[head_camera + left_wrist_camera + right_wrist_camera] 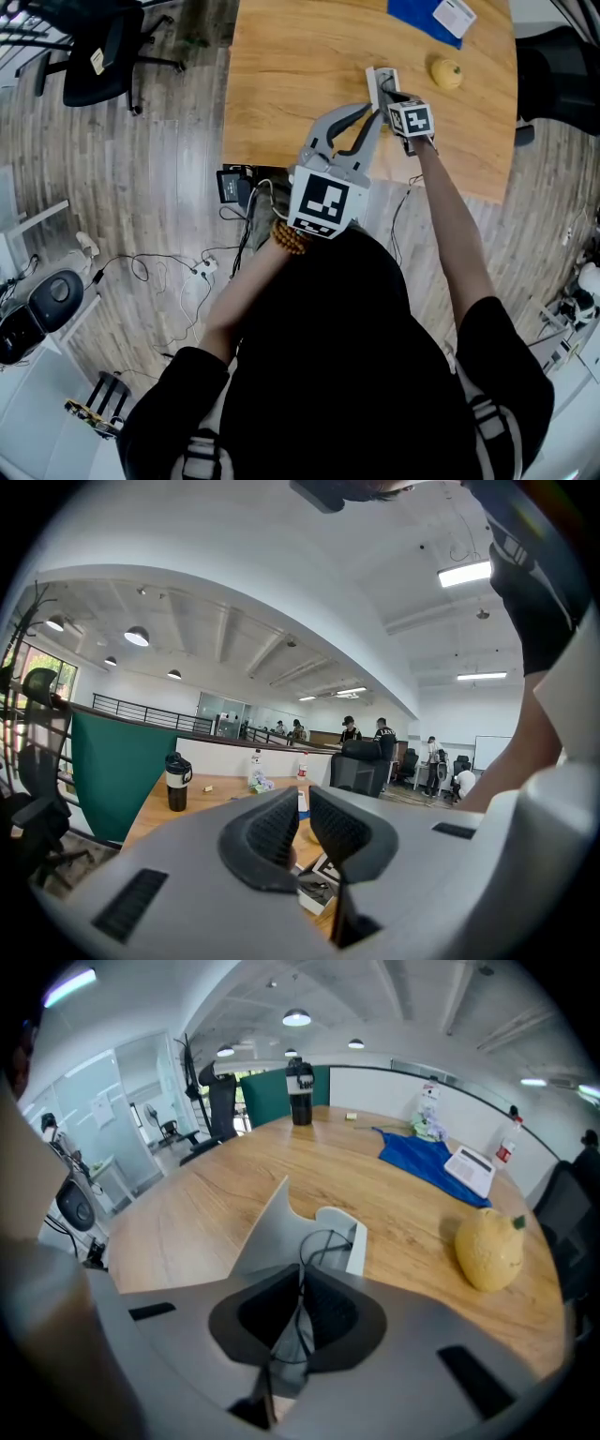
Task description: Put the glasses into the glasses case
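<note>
Over the open glasses case at the near middle of the wooden surface, the right tongs are clamped on the glasses. It's a thin black wire frame, pinched edge-on between the pads, with its front loop hanging above the case tray. I can't tell if it touches the case.

The left tongs are raised off the surface and point out at the room. Their jaws are nearly together with a thin slit between them, and nothing is in it. In the head view they sit just beside the right tongs, short of the case.

Handling, as a judgement:
- The frame looks very light, springy and easy to bend, and the lenses are likely fragile.
- Grip lightly at the bridge or a rim edge, not on a lens or a temple.
- The wire is slick and may twist in the pads.
- The case looks light and rigid and could slide, so the free tongs could steady its lid.

A yellow lemon-like fruit lies to the right, well apart.
</note>
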{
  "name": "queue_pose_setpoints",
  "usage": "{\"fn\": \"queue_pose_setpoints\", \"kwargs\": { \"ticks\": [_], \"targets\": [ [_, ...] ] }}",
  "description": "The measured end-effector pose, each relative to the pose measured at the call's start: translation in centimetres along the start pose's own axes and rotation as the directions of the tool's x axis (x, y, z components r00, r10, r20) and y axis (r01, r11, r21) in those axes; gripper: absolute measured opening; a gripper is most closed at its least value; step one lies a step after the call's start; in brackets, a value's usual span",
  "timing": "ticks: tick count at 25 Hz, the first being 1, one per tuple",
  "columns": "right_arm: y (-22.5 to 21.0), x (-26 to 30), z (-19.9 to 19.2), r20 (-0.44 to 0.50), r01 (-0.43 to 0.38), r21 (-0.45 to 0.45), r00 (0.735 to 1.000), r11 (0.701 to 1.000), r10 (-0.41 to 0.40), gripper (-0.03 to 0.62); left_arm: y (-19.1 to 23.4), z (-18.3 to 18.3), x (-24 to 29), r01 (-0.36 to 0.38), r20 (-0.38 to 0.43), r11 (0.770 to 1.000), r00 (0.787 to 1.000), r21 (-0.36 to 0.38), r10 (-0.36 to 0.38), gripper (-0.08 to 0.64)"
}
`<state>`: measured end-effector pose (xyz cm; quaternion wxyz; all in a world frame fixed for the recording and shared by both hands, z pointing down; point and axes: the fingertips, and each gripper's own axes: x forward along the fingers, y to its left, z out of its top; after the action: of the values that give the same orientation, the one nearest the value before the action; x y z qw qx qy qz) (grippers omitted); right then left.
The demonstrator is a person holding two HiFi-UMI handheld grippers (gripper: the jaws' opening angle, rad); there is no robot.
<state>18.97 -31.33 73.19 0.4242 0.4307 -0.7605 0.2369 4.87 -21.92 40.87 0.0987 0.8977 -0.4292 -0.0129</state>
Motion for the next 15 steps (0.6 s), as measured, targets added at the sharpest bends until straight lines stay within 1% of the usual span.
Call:
{"fn": "queue_pose_setpoints", "kwargs": {
  "ticks": [2,3,5,7,9,10,12,15],
  "targets": [
    [0.4,-0.1,0.6,0.081,-0.039,-0.015,0.996,0.999,0.040,0.077,0.0,0.0,-0.1,0.000,-0.001,1.000,1.000,0.003,0.000,0.049],
    [0.7,-0.2,0.9,0.111,-0.048,-0.032,0.993,0.998,0.051,0.078,0.0,-0.1,-0.1,-0.001,-0.002,1.000,1.000,0.004,0.001,0.049],
    [1.1,-0.5,1.2,0.133,-0.049,-0.071,0.989,0.996,0.058,0.052,-0.2,-0.2,0.0,0.001,-0.004,1.000,1.000,0.003,-0.001,0.049],
    [1.8,-0.7,1.0,0.104,-0.048,-0.149,0.992,0.988,0.064,0.020,-0.4,-0.3,0.1,0.007,-0.007,1.000,1.000,0.002,-0.007,0.049],
    [2.9,-0.3,0.5,0.055,-0.064,-0.256,0.995,0.965,0.081,0.012,-0.7,-0.4,0.1,0.013,-0.011,1.000,1.000,0.002,-0.013,0.049],
    [3.3,0.0,0.2,0.032,-0.079,-0.290,0.995,0.954,0.092,0.009,-0.8,-0.4,0.2,0.015,-0.013,1.000,1.000,0.003,-0.014,0.049],
    [3.7,0.6,-0.4,-0.006,-0.107,-0.315,0.994,0.943,0.111,0.008,-0.9,-0.5,0.4,0.015,-0.015,1.000,1.000,0.003,-0.015,0.049],
    [3.7,1.3,-1.0,-0.057,-0.130,-0.325,0.991,0.937,0.118,0.008,-0.8,-0.6,0.5,0.010,-0.018,1.000,1.000,0.002,-0.010,0.049]
  ]
}}
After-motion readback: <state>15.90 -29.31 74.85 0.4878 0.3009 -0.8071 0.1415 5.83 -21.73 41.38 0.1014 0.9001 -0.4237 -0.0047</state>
